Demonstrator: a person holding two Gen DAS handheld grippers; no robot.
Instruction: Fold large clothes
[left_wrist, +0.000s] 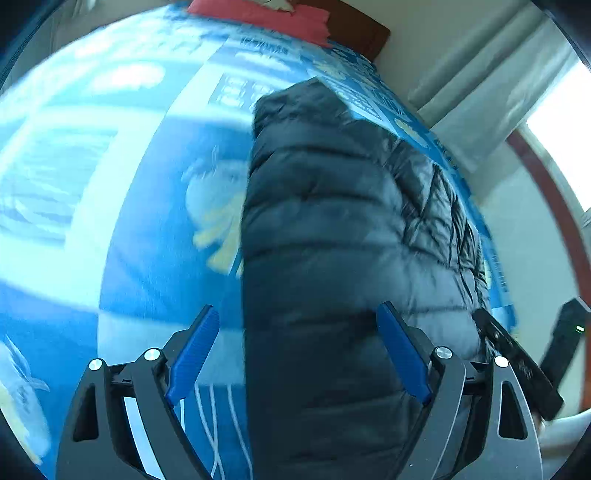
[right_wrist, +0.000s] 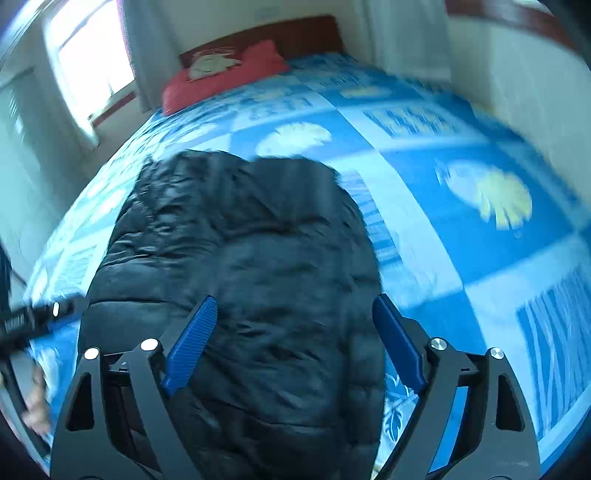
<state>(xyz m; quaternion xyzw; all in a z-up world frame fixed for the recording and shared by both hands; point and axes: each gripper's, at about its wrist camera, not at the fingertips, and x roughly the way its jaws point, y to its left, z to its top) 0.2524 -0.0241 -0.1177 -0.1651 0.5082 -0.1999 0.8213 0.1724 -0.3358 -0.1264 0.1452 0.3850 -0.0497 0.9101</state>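
Observation:
A black quilted puffer jacket (left_wrist: 332, 229) lies lengthwise on a bed with a blue patterned cover (left_wrist: 122, 206). My left gripper (left_wrist: 297, 317) is open above the near end of the jacket, its blue pads (left_wrist: 194, 354) spread wide and holding nothing. In the right wrist view the same jacket (right_wrist: 240, 251) lies folded in a long bundle on the cover (right_wrist: 461, 221). My right gripper (right_wrist: 295, 308) is open over its near end, pads (right_wrist: 192, 343) apart, empty. The other gripper shows at the right edge of the left wrist view (left_wrist: 517, 365) and at the left edge of the right wrist view (right_wrist: 26, 325).
A red pillow (right_wrist: 221, 74) lies at the head of the bed by a dark wooden headboard (right_wrist: 295, 35). A curtained window (right_wrist: 92, 62) is at the far left, white walls flank the bed. A hand (right_wrist: 35, 402) shows at the left.

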